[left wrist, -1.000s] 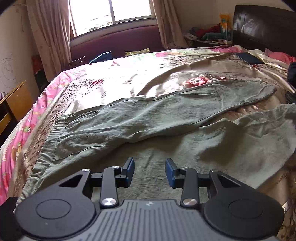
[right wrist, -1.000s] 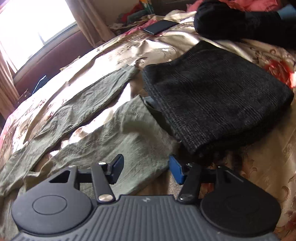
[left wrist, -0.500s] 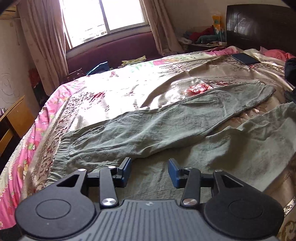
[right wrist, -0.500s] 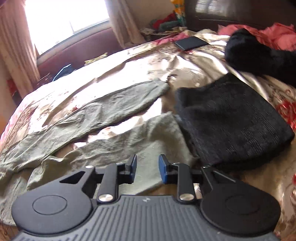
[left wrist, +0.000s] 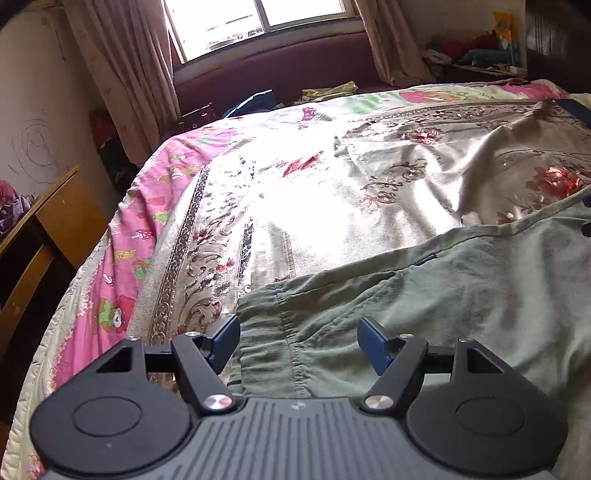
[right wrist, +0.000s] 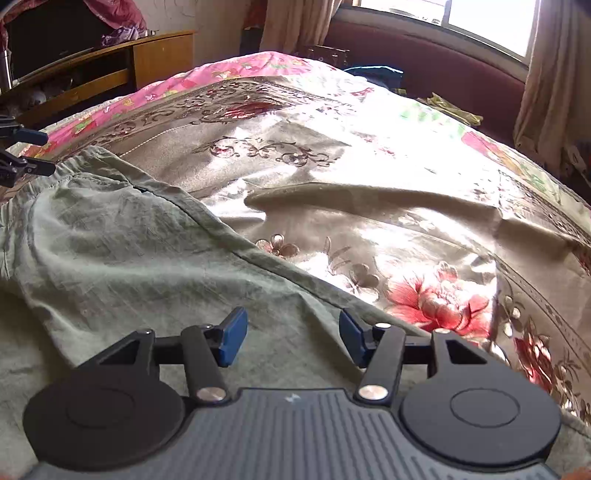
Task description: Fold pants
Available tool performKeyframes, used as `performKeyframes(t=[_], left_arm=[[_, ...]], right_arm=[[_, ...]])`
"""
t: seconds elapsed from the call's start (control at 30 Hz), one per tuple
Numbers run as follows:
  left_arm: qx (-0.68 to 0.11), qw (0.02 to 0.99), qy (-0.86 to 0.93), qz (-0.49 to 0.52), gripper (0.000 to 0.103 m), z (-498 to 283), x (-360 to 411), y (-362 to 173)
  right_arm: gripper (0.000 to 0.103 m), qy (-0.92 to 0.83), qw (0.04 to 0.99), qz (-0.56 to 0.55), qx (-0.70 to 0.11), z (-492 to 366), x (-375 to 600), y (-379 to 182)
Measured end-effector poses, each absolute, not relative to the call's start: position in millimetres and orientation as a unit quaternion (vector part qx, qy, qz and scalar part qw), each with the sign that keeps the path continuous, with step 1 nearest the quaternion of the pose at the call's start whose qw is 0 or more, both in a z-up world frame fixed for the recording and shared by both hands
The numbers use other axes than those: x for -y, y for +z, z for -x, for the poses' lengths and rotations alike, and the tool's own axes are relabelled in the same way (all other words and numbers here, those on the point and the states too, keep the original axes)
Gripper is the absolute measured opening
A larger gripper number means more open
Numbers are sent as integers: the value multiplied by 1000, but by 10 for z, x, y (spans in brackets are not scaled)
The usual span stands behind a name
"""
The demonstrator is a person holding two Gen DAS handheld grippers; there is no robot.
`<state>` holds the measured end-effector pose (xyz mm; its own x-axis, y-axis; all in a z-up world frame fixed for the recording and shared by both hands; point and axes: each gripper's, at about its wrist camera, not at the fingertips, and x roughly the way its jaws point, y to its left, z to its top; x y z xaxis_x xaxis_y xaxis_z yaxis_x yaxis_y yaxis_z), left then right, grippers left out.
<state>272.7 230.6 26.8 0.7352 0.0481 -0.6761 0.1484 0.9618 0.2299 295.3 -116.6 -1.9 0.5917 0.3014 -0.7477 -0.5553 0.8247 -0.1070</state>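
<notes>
olive pants waistband edge | left gripper opening above | bedspread beyond

So the left claw is hanging over the waistband end of the green pants, jaws opening wide, blue pads clear of the cloth with nothing pinched between them. The pants lie flat on the bed, running off to the right over a shiny floral bedspread. Pink cartoon sheet along the left edge, wooden desk beside it, bright window with curtains at the back.
</notes>
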Motion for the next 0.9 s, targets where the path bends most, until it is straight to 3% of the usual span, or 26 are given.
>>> performKeyframes(t=[0.27,0.57,0.67,0.7,0.8,0.83,0.87,0.9], left_arm=[[-415,898,-58,-135,83,-3484,-2555,-119],[-448,885,-70,-103,85,-3618,-2679,-201],[-451,883,-78,-101,81,-3577,-2695,-197],[-451,883,-83,-102,75,-3566,-2691,-196],[-451,880,-102,-110,52,-3555,-2626,-170],[-450,879,-103,-116,47,-3552,-2594,-161],[-450,878,-104,-123,45,-3546,-2569,-158],[-450,878,-104,-128,42,-3541,-2552,-155]], right_arm=[[60,279,850,189,-406,-3528,930,-358],[59,286,841,190,-417,-3584,896,-353],[58,289,838,190,-422,-3627,888,-359],[57,291,837,190,-422,-3627,887,-361],[28,304,830,198,-424,-3590,845,-341],[12,304,828,203,-425,-3568,821,-331],[4,302,825,208,-430,-3547,797,-328],[3,298,825,210,-432,-3529,783,-323]])
